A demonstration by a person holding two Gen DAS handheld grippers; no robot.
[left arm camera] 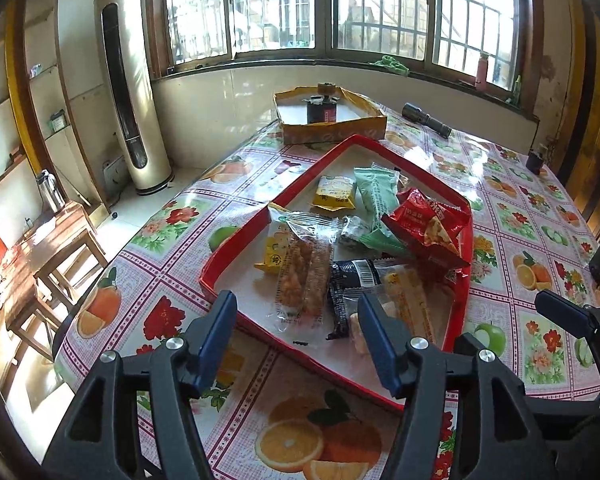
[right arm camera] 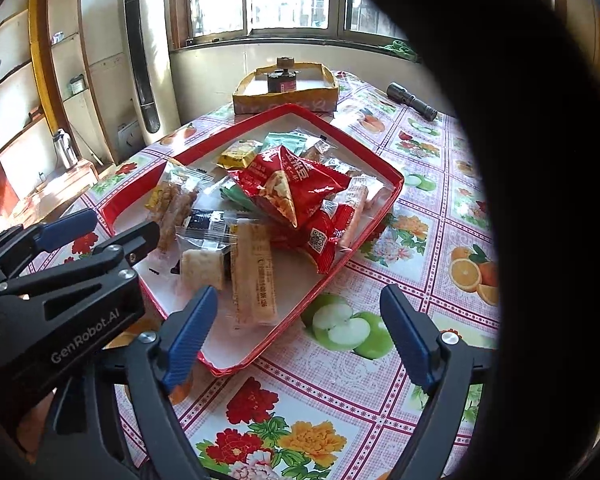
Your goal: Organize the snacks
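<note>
Tabletop (left arm camera: 520, 216), covered by an oilcloth printed with fruit and flowers, fills most of both views; a window wall stands behind it. A tall floor-standing air conditioner (left arm camera: 130, 92) stands on the floor beyond the tabletop's far left corner.

Red tray (left arm camera: 236, 248), rectangular with a white floor and a low red rim, lies in the middle of the tabletop and holds all the snacks. Behind it, touching or just beside its far corner, sits a shallow yellow cardboard box (left arm camera: 332, 128) with a small dark object inside. A dark flashlight (left arm camera: 426, 120) lies to the right of the box.

Snacks in the tray, largest first: a red crisp bag (right arm camera: 292, 188) lying on top of the pile toward the tray's right side; a pale green packet (left arm camera: 378, 192) partly under it; a long clear-wrapped wafer bar (right arm camera: 254, 276) near the front rim; a clear packet of brown fried sticks (left arm camera: 304, 280) at the left; a black packet with a barcode (left arm camera: 350, 280) between them; a small yellow packet (left arm camera: 334, 192) toward the back.

Left tongs (left arm camera: 300, 332), blue-padded, are released and hover over the tray's near rim with nothing between the pads. Right tongs (right arm camera: 300, 320) are likewise spread wide and empty, over the tray's near right corner and the oilcloth beside it.
</note>
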